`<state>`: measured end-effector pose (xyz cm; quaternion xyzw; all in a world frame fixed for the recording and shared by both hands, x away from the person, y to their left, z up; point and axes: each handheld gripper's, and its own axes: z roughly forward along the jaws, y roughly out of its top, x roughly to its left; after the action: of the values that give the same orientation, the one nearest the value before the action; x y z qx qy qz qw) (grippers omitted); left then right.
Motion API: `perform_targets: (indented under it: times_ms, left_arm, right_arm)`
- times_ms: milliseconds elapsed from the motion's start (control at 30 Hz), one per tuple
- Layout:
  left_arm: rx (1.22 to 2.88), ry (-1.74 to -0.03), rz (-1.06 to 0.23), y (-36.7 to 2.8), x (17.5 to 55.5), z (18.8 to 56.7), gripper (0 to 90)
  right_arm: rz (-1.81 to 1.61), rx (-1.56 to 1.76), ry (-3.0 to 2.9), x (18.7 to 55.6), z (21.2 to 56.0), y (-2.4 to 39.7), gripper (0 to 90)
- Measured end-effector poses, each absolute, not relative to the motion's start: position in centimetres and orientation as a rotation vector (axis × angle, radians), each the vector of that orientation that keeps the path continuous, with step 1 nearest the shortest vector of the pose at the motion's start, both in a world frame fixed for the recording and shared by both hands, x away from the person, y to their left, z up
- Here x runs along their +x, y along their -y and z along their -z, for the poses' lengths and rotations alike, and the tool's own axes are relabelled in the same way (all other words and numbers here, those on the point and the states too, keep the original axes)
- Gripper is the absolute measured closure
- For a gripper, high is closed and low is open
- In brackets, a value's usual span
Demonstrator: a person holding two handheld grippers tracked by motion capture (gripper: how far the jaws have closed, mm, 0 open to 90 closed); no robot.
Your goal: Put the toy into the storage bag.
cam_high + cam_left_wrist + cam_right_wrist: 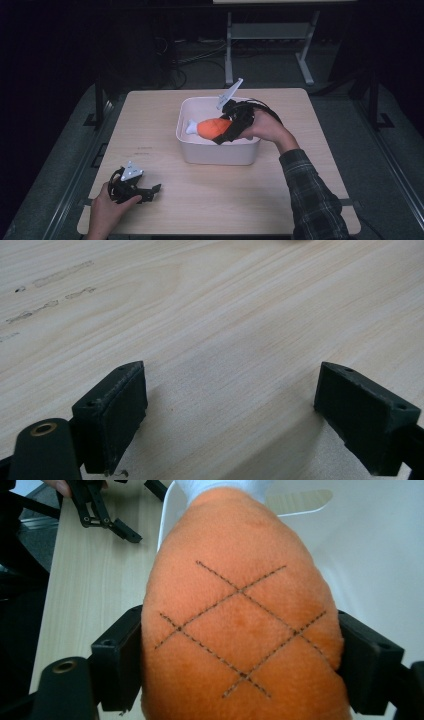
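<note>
An orange plush drumstick (212,128) with a white bone end lies level over the inside of a white bin (220,154). My right gripper (225,131) reaches in from the right, and its pads (117,660) press against both sides of the toy's thick end (240,630), which carries stitched cross lines. My left gripper (150,192) rests on the wooden table (225,200) near the front left corner, held by a hand. Its jaws stand wide apart over bare wood (230,390), with nothing between them. The left gripper (107,520) also shows far off in the right gripper view.
The bin's white wall (380,555) rises beside the toy. A metal stand's legs (305,65) and cables sit on the floor beyond the table's far edge. A plaid sleeve (310,195) crosses the table's right front.
</note>
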<state>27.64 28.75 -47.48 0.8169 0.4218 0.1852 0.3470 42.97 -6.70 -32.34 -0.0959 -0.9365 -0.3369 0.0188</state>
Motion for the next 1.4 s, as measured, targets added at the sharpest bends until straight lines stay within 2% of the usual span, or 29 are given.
perform_targets:
  times_ms: [233,633,1200,1400]
  left_arm:
    - [2.113,-1.096,-0.480,-28.7,27.6,47.5,12.8]
    - [2.113,-1.096,-0.480,-28.7,27.6,47.5,12.8]
    - [2.115,-1.095,-0.479,-28.7,27.6,47.5,12.8]
    - [2.116,-1.095,-0.479,-28.7,27.6,47.5,12.8]
  right_arm:
    - [1.026,-0.309,2.909,42.9,32.4,6.5,13.8]
    - [1.073,-0.334,2.916,42.7,31.7,7.2,13.8]
    - [1.225,-0.555,2.910,41.7,31.0,12.6,12.9]
    - [1.291,-0.667,2.907,41.0,31.1,14.6,10.1]
